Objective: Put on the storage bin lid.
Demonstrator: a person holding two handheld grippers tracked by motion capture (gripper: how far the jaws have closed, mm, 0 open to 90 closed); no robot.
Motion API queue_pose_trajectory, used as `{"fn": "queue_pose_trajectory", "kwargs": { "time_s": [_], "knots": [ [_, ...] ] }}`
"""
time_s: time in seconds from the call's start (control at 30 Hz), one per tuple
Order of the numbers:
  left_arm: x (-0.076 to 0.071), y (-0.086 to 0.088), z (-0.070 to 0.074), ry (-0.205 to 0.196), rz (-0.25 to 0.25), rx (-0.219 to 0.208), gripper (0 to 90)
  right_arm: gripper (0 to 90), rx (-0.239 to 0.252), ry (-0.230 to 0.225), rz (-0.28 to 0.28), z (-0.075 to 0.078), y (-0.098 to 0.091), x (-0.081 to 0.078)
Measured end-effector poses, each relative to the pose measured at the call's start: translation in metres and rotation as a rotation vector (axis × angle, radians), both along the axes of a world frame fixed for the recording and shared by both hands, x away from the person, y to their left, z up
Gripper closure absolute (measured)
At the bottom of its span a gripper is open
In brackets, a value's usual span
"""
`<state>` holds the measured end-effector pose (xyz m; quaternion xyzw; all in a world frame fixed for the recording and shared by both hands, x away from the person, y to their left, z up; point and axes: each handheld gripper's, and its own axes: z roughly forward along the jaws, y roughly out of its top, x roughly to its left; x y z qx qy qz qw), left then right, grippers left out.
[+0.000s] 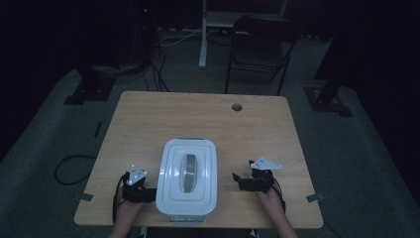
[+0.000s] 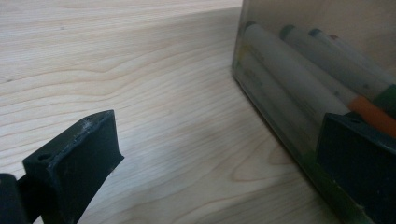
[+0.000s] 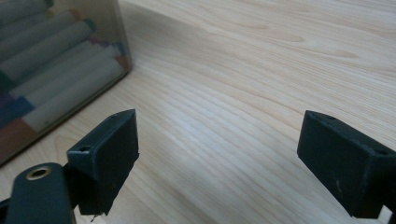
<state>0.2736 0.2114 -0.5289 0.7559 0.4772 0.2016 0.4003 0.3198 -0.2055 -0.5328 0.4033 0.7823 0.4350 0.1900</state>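
A dim lab: wooden table (image 1: 148, 119), folding chair (image 1: 257, 44), floor cables (image 1: 148, 69), stand bases (image 1: 89, 89).

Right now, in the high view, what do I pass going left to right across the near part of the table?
Left gripper → lidded box → right gripper, each gripper held in a hand at the table's near edge.

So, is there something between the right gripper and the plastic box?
No. In the right gripper view, only bare wooden table lies between the open right gripper and the plastic box.
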Motion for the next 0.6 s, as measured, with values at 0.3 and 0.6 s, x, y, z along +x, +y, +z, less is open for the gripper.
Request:
{"fn": "queue_pose_trajectory", "kwargs": {
  "time_s": [0.3, 0.6],
  "knots": [
    [0.007, -0.003, -0.001, -0.003, -0.012, -0.010, 0.6, 12.4, -0.017, 0.040, -0.078, -0.004, -0.022, -0.002],
    [0.013, 0.008, -0.002, 0.000, -0.005, -0.025, 0.6, 12.5, -0.024, 0.062, -0.169, -0.008, -0.043, -0.003]
  ]
}}
